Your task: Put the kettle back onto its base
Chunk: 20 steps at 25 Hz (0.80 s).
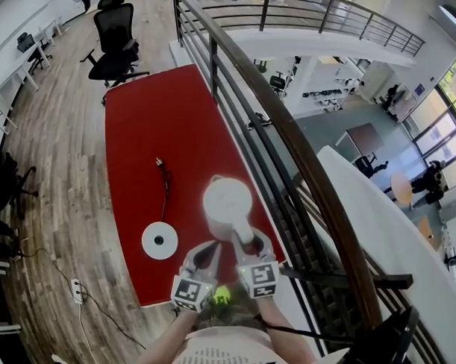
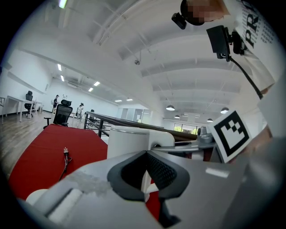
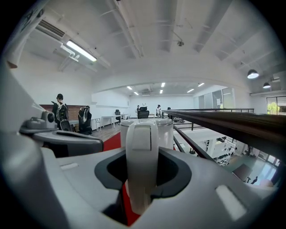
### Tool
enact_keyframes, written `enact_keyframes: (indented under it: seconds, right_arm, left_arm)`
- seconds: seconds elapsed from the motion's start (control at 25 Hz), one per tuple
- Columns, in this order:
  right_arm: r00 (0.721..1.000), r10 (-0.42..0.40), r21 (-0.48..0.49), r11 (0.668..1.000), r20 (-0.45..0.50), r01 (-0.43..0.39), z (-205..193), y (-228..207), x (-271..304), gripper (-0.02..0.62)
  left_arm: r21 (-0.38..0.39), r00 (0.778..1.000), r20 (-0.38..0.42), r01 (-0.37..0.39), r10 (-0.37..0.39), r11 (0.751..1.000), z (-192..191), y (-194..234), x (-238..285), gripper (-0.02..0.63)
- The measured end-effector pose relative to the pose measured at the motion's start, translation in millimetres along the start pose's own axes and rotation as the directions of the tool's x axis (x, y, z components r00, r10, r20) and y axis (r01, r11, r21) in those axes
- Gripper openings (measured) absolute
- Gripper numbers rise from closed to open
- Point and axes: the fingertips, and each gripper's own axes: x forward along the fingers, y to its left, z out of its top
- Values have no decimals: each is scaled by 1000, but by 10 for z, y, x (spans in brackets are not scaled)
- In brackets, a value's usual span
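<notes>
A white kettle (image 1: 227, 202) is over the red table (image 1: 148, 122) near its right edge, its handle toward me. Whether it rests on the table or is lifted, I cannot tell. My right gripper (image 1: 245, 239) is shut on that handle (image 3: 142, 152), which fills the gap between the dark pads, with the kettle's body (image 3: 166, 132) beyond. My left gripper (image 1: 213, 253) hovers just left of the handle, its pad tips meeting on nothing (image 2: 146, 154); the kettle (image 2: 129, 141) rises right behind them. The round white base (image 1: 159, 241) lies on the table to the kettle's left, apart from it.
The base's cord (image 1: 166, 186) runs up the table from the base. A dark railing (image 1: 289, 142) runs along the table's right side over a drop to a lower floor. An office chair (image 1: 117, 39) stands beyond the table's far end. A power strip (image 1: 78, 290) lies on the wooden floor at left.
</notes>
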Motion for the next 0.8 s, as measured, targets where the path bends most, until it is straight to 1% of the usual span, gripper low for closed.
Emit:
enact_keyframes:
  seconds: [0.16,0.4,0.52,0.64,0.8]
  right_arm:
    - [1000,21,1,1000,7,-21,120,34,73,120]
    - [997,72,-8,997,7,-72,266,150,77,120]
    - [995,95,-27,995,29,-95,319,230,112,120]
    - [990,132,-58,990,45,-130,467,382,167,120]
    - [982,178,-83,981,56,-173,564,569,217,120]
  left_arm:
    - [-4,1000,13,-15,15,1000,44,52,-33,-8]
    - [7,998,49,-46,46,999,233,107,-142,-8]
    - [4,996,64,-68,68,998,250,190,-238,-8]
    - [2,993,77,-94,94,996,302,319,-356,-8]
    - [-22,985,97,-141,142,990,402,469,-534,-8]
